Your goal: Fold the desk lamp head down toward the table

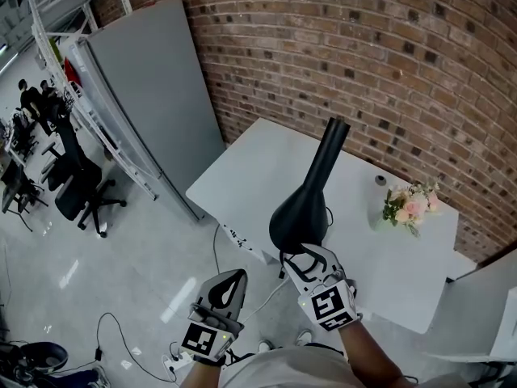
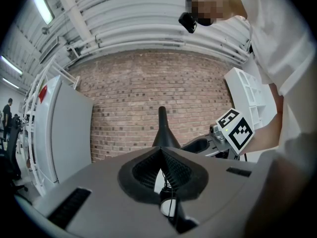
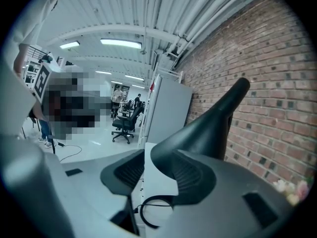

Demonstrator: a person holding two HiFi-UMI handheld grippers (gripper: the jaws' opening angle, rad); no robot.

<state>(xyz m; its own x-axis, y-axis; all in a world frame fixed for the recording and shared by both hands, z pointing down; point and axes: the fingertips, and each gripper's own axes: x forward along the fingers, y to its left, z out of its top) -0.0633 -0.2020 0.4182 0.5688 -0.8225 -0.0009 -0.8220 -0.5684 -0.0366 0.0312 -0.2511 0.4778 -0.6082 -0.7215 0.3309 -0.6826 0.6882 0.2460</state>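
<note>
The black desk lamp [image 1: 305, 203] stands on the white table [image 1: 258, 156], its cone-shaped head facing me and its neck slanting up toward the brick wall. My right gripper [image 1: 305, 259] is open right under the head's lower rim. In the right gripper view the lamp head [image 3: 208, 128] sits at the fingertips of that gripper [image 3: 151, 155], its rim lying over the right pad [image 3: 185, 175]. My left gripper [image 1: 233, 280] hangs shut and empty over the floor, left of the table. In the left gripper view, beyond its closed jaws [image 2: 161, 151], the lamp [image 2: 162, 130] rises upright.
A vase of pink flowers [image 1: 409, 204] and a small grey object [image 1: 380, 180] stand on the table's right side. A tall grey panel [image 1: 153, 95] leans left of the table. Office chairs [image 1: 77, 188] and floor cables [image 1: 121, 338] lie further left.
</note>
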